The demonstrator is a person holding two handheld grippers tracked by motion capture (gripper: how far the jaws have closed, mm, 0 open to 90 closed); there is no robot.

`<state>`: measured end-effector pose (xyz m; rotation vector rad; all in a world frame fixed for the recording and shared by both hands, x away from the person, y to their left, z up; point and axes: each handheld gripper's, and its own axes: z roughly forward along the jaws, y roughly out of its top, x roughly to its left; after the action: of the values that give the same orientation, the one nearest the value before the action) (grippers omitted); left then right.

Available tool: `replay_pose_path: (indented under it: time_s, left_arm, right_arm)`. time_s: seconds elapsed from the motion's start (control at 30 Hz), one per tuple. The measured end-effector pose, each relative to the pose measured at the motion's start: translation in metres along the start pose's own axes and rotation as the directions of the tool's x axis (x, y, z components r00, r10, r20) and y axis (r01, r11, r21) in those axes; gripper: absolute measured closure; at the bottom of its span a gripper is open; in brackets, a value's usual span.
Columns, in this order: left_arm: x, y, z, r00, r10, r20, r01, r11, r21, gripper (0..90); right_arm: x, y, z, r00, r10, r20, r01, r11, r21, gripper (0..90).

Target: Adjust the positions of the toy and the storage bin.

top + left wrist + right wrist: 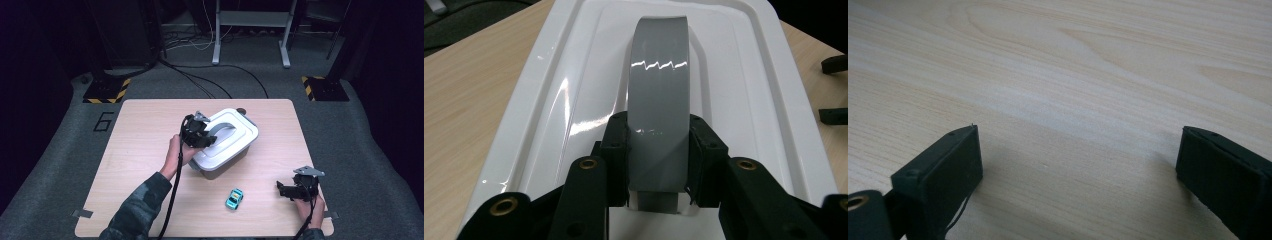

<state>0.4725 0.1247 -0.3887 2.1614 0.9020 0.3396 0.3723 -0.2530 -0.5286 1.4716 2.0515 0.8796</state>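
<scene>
At frame centre we see the white plastic lidded box [227, 142] on the pale wooden tabletop [140, 150]; our left tool [658, 150] is clamped on its grey arched handle [659, 90]. At lower right, our right tool [1078, 170] rests with jaws apart, a small turquoise toy car [234, 198] nearby.

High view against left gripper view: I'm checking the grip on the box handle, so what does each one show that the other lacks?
The high view alone takes in the blue toy car on the table, the right gripper with its jaws open near the table's front right corner, and the floor and stands beyond. The left gripper view alone shows both black pads pressed against the sides of the grey handle. Both show the left gripper shut on that handle, above the white lid.
</scene>
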Motion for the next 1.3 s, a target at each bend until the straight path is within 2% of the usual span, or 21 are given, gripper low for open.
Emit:
replay_pose_path:
  time_s: [0.47, 0.53, 0.97, 1.07, 1.1, 1.3]
  left_arm:
    - [-0.004, -0.019, -0.020, 0.9991, -0.042, 0.001, 0.042, 0.9991, -0.006, 66.4]
    - [-0.004, -0.021, -0.021, 0.9993, -0.037, 0.002, 0.037, 0.9993, -0.007, 66.4]
    - [-0.007, -0.037, -0.037, 0.9971, -0.070, 0.030, 0.071, 0.9974, -0.014, 66.4]
    - [-0.008, -0.041, -0.041, 0.9961, -0.079, 0.038, 0.080, 0.9966, -0.020, 66.3]
    - [-0.009, -0.045, -0.043, 0.9941, -0.091, 0.059, 0.093, 0.9953, -0.026, 66.3]
    - [-0.013, -0.052, -0.049, 0.9927, -0.100, 0.068, 0.103, 0.9940, -0.038, 66.3]
  right_arm:
    - [0.000, 0.000, 0.000, 1.0000, 0.000, 0.000, 0.000, 1.000, 0.000, 3.7]
    - [0.000, 0.000, 0.000, 1.0000, 0.001, 0.000, -0.001, 1.000, 0.000, 3.7]
    - [0.000, 0.000, 0.000, 1.0000, 0.000, 0.002, 0.000, 1.000, 0.002, 3.7]
    - [0.000, 0.000, 0.000, 1.0000, 0.000, 0.002, 0.000, 1.000, 0.002, 3.7]
    - [0.000, 0.000, 0.000, 1.0000, 0.000, 0.002, 0.000, 1.000, 0.002, 3.7]
    - [0.000, 0.000, 0.000, 1.0000, 0.001, 0.002, -0.001, 1.000, 0.002, 3.7]
